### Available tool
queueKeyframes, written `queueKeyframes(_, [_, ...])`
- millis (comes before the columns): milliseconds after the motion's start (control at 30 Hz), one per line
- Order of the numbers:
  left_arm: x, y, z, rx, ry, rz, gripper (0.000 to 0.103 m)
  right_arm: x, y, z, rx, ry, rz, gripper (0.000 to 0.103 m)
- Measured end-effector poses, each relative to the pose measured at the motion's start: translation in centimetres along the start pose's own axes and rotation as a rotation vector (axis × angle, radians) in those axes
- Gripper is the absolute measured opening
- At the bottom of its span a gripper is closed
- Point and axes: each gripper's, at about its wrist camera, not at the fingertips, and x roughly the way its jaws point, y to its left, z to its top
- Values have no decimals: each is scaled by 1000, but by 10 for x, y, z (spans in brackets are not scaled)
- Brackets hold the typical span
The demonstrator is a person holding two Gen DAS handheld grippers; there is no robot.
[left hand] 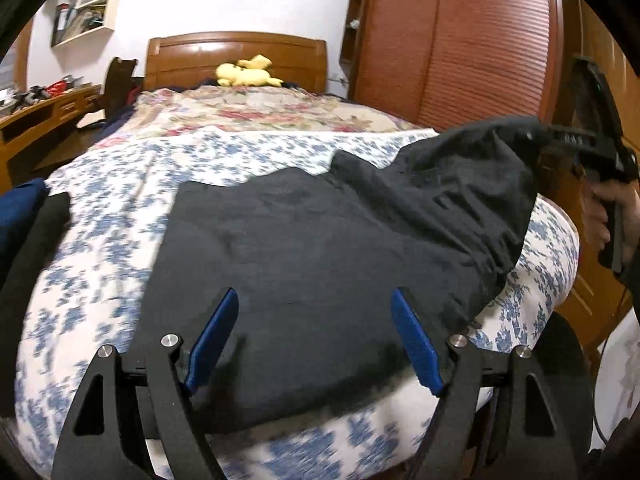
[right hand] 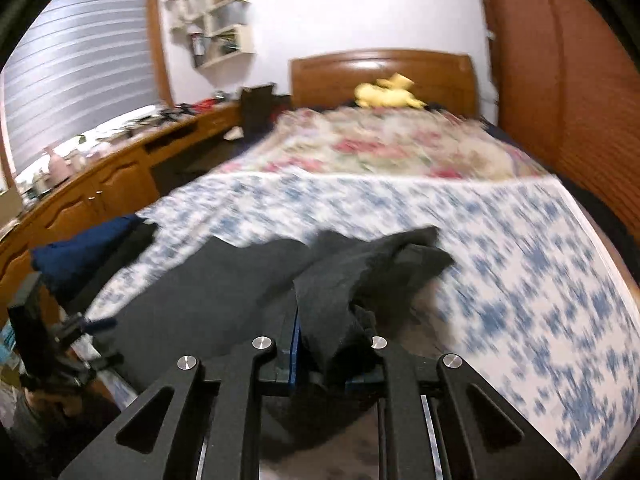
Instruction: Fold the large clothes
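black garment (left hand: 320,240) lies mostly flat on the bed (left hand: 100,240) below the headboard. right tongs (right hand: 332,344) pinch one bunched corner, lifted; left tongs (left hand: 314,340) gape wide, empty, above its near edge. folding looks barely begun.

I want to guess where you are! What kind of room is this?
Most likely a bedroom: a bed with a blue-flowered white sheet, a carved wooden headboard with a yellow plush toy before it, and a tall reddish-brown wooden wardrobe alongside.

Right gripper (right hand: 320,356) fingertips under black garment (right hand: 336,280)
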Motion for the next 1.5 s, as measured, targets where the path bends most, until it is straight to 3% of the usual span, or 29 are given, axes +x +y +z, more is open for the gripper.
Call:
queueKeyframes(200, [-29,30,-7,-40,-45,52,79,35,92,34,-135,-19,137,14])
queueKeyframes(400, [-44,57,-18,-79,-51,98,79,75,170,28,-211,21,309,14])
queueKeyframes(500, [-47,63,-21,-87,-56,110,79,96,186,17,-242,71,291,15])
queueKeyframes(633, [-48,69,-20,-98,-62,104,79,115,183,13,-257,131,269,20])
queueKeyframes(733, [-49,65,-17,-88,-70,100,79,117,189,27,-259,137,243,32])
queueKeyframes(933, [-42,59,-17,-68,-55,95,79,67,193,37,-280,63,222,44])
queueKeyframes(1067, [-39,56,-16,-64,-52,92,79,51,170,29,-290,27,168,45])
queueKeyframes(1300, [-41,49,-7,-60,-65,92,79,90,128,-10,-235,177,49,45])
queueKeyframes(1500, [-41,43,19,-74,-78,85,79,112,124,-24,-180,228,96,45])
